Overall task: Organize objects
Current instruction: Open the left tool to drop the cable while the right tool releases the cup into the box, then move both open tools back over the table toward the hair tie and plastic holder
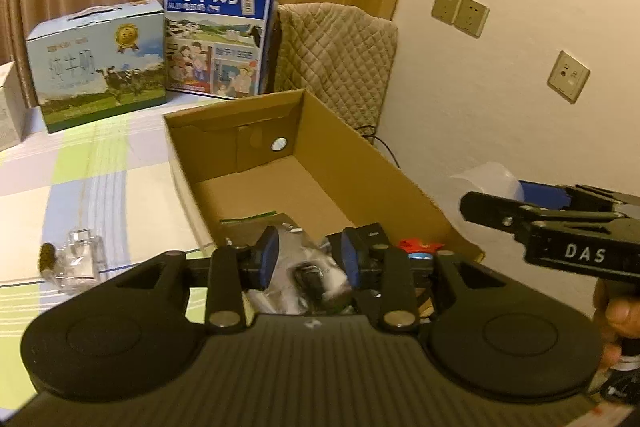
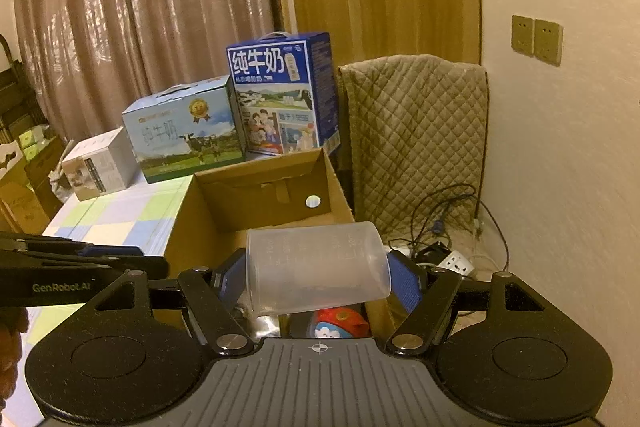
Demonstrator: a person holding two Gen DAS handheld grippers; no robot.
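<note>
In cardboard box [image 2: 340, 183]: silvery packet [image 1: 308, 267], red toy [image 2: 340, 321]. Right tongs [image 2: 320, 277] clamp plastic cup [image 2: 316, 267]; left tongs [image 1: 308, 259] apart above the packet. At nine o'clock, clear item [image 1: 78, 259] remains on counter [image 1: 100, 187].

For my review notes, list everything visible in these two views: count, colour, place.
cardboard box: 1, brown, open, on the table by the wall
measuring cup: 1, clear plastic, on its side between the right tool's pads, over the box
silvery bag: 1, in the box's near end, between the left tool's pads
red and blue toy: 1, in the box
milk cartons: 2, dark blue and pale blue, at the table's far end
white box: 1, beside the pale carton
quilted cover: 1, beige, against the wall
power strip: 1, white, on the floor
left tool: black, blue pads
right tool: black, blue pads
</note>
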